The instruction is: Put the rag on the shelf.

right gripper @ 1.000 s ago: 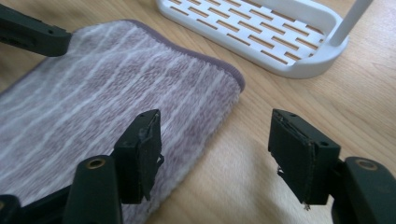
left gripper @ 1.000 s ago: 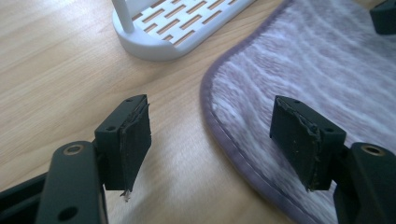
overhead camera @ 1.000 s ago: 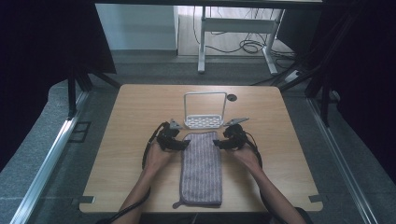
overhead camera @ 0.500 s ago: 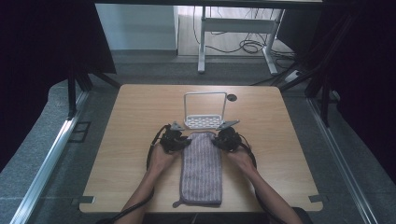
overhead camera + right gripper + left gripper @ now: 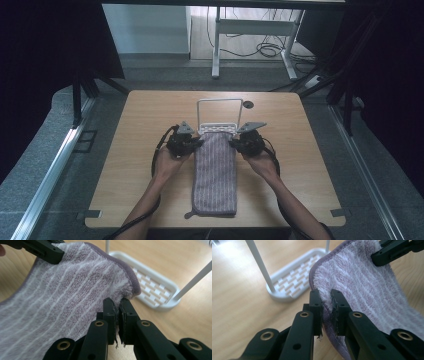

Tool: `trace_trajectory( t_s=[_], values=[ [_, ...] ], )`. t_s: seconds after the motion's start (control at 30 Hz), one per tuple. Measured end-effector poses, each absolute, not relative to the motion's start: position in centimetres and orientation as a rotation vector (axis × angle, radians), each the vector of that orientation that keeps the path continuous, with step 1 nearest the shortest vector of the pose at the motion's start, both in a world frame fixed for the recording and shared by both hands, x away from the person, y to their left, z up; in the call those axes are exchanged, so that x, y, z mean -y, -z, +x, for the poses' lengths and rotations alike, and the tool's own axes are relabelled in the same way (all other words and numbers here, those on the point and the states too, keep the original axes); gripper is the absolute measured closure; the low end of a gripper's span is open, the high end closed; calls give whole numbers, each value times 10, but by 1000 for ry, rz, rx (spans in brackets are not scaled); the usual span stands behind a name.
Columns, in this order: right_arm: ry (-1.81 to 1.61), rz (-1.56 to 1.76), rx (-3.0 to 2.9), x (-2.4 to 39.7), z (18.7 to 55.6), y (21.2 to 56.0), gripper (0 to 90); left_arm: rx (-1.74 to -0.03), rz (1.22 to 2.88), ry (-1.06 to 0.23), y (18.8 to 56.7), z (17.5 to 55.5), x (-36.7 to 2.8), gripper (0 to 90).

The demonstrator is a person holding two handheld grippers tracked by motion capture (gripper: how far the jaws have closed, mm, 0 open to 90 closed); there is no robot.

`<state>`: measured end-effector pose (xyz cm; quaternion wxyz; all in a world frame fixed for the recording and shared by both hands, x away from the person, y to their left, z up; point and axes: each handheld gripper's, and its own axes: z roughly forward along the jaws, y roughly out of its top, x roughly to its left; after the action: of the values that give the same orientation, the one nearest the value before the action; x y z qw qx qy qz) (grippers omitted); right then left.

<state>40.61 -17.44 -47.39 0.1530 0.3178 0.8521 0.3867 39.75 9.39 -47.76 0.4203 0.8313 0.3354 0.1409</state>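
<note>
A purple towel with white stripes (image 5: 215, 175) lies lengthwise on the table, its far edge lifted off the wood. My left gripper (image 5: 189, 142) is shut on the towel's far left corner, its jaws having just closed on it. My right gripper (image 5: 244, 142) is shut on the far right corner. In the left gripper view the pads (image 5: 336, 308) pinch the towel's (image 5: 362, 282) hem. The right gripper view shows the same pinch (image 5: 117, 307) on the towel (image 5: 62, 297). A white rack (image 5: 218, 102) with a slotted base (image 5: 294, 280) stands just beyond the towel.
The rack's thin upright bars (image 5: 193, 281) rise from its base (image 5: 155, 290) close to the lifted edge. A small dark round hole (image 5: 247, 105) sits in the tabletop behind the rack. Bare wood (image 5: 145, 120) lies on both sides.
Both grippers moved inward to the towel's far corners, shut on them and rose. The towel's far edge is now lifted and overlaps the rack's base in the high view.
</note>
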Motion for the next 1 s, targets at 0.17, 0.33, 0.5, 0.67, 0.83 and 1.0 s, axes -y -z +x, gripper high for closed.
trace_trajectory(
  t_s=[0.17,0.33,0.5,0.67,0.83,1.0],
  values=[
    [-1139,878,-2417,176,404,455,845,-816,2057,-371,459,397,-97,805],
    [-1168,847,-2384,178,403,432,845,-778,2054,-409,438,395,-97,805],
    [-1205,832,-2345,183,405,410,846,-740,2048,-450,414,395,-95,805],
    [-1227,819,-2316,187,406,393,845,-717,2038,-480,394,397,-93,806],
    [-1230,801,-2290,188,408,378,846,-700,2042,-512,379,399,-90,806],
    [-1242,784,-2240,190,413,352,846,-682,2039,-561,355,406,-87,805]
  ],
)
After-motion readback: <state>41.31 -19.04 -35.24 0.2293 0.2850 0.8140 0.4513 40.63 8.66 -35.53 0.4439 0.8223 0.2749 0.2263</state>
